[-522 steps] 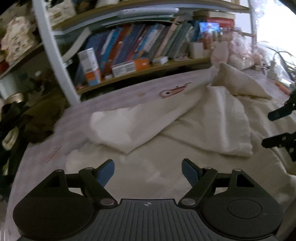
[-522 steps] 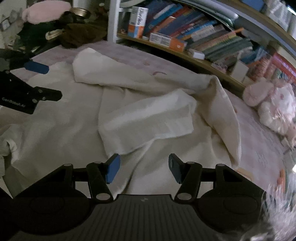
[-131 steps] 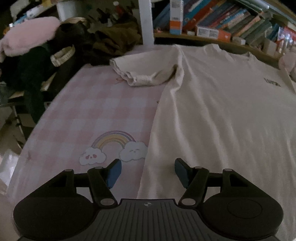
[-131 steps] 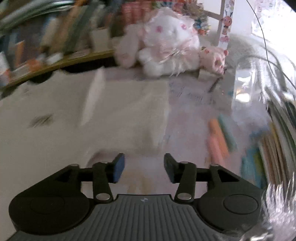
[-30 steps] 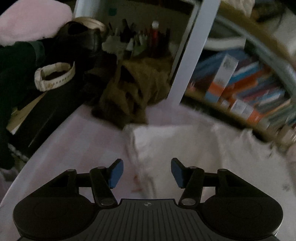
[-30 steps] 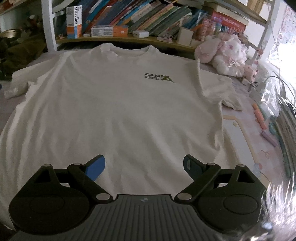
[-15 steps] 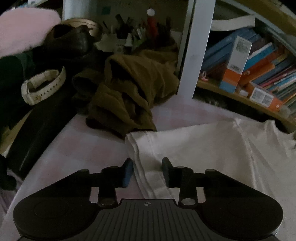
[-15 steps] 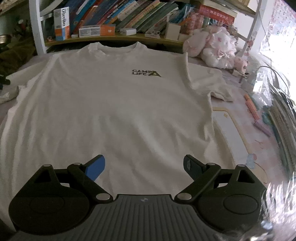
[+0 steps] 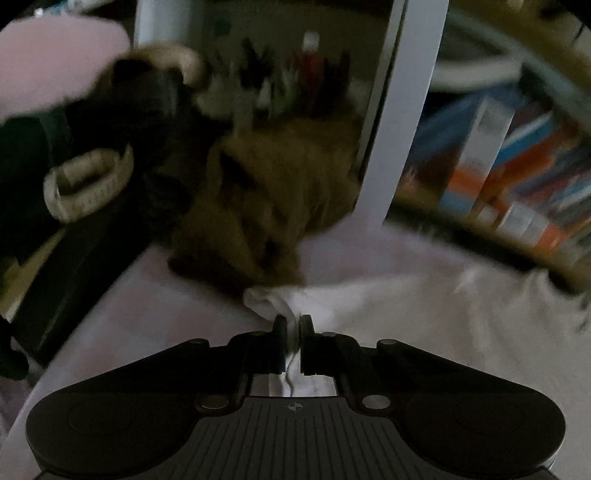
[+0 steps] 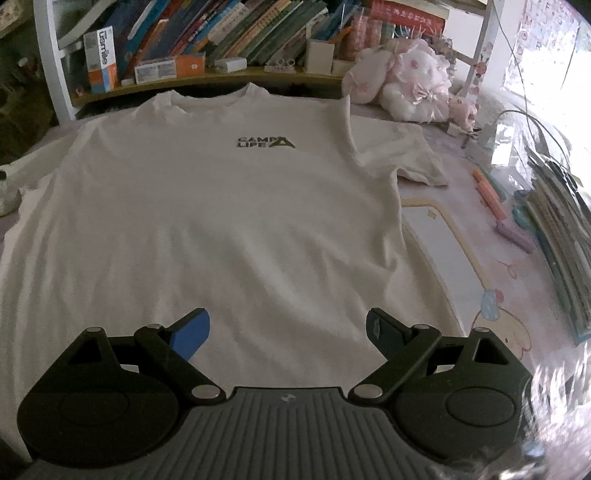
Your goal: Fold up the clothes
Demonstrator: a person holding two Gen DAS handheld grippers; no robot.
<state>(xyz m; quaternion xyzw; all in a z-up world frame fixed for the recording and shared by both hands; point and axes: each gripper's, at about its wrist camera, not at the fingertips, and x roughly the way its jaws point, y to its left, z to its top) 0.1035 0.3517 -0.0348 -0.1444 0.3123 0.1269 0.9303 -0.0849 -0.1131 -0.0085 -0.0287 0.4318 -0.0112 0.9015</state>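
Fabric of the white cotton T-shirt (image 9: 424, 317) is seen pinched in the left wrist view: the left gripper (image 9: 291, 325) is clenched on the bunched hem of the shirt's sleeve (image 9: 266, 301), with a strip of cloth trapped between the shut jaws. The sleeve lies at the shirt's outer edge, just beside a crumpled brown garment (image 9: 266, 199) and below a white shelf upright (image 9: 391, 122); the shirt body extends away to the right of the grip. The picture is blurred, so finer detail cannot be told.

In the right wrist view, the same shirt is laid flat, chest print up, on the pink patterned table cover (image 10: 480, 280), its long axis running from the collar by the bookshelf (image 10: 221, 33) toward the camera. The right gripper (image 10: 288, 328) is held spread wide above the lower hem, grasping nothing. The held sleeve is judged to be folded inward, toward the shirt's midline; the left hand is the nearer one.
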